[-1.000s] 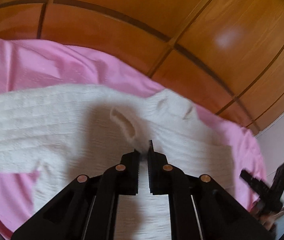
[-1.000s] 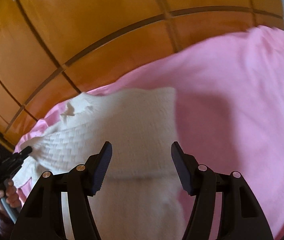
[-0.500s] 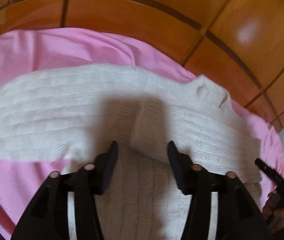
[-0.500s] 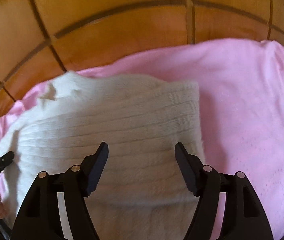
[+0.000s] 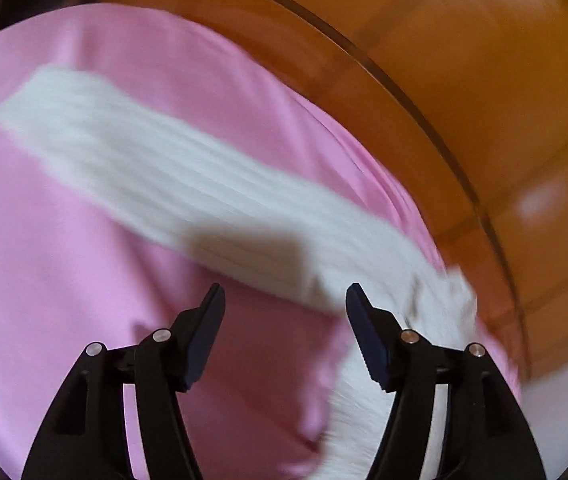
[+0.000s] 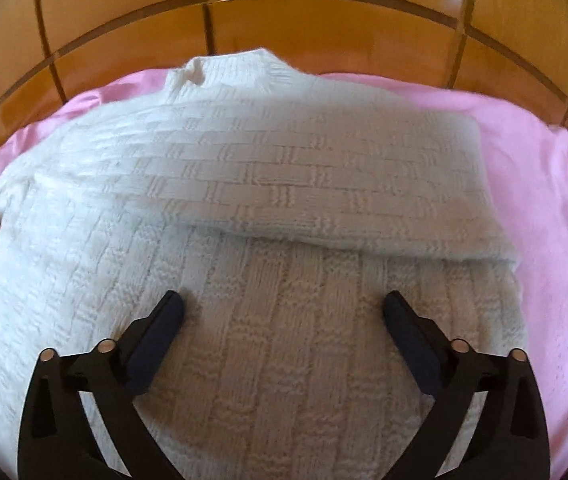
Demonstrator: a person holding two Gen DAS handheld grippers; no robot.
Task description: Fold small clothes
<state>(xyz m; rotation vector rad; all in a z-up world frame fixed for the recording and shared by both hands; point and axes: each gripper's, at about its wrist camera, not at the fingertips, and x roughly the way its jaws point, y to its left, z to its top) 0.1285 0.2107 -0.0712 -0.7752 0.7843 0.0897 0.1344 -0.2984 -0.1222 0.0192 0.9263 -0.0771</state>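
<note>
A cream knitted sweater (image 6: pixel 268 208) lies on a pink sheet (image 6: pixel 555 208). In the right wrist view one sleeve (image 6: pixel 323 176) is folded across the body, below the collar (image 6: pixel 228 68). My right gripper (image 6: pixel 283 307) hovers over the body; its jaws are opening wide with nothing between them. In the blurred left wrist view the other sleeve (image 5: pixel 156 168) stretches out to the left over the pink sheet (image 5: pixel 64 300). My left gripper (image 5: pixel 285 298) is just below that sleeve, above the sheet, its jaws opening and holding nothing.
A glossy wooden headboard (image 6: pixel 284 20) with dark panel lines runs behind the bed and fills the upper right of the left wrist view as the headboard (image 5: pixel 463 80). Pink sheet stretches right of the sweater.
My left gripper let go of the sweater, opened and swung left towards the outstretched sleeve. My right gripper opened wider and dropped closer over the sweater's body.
</note>
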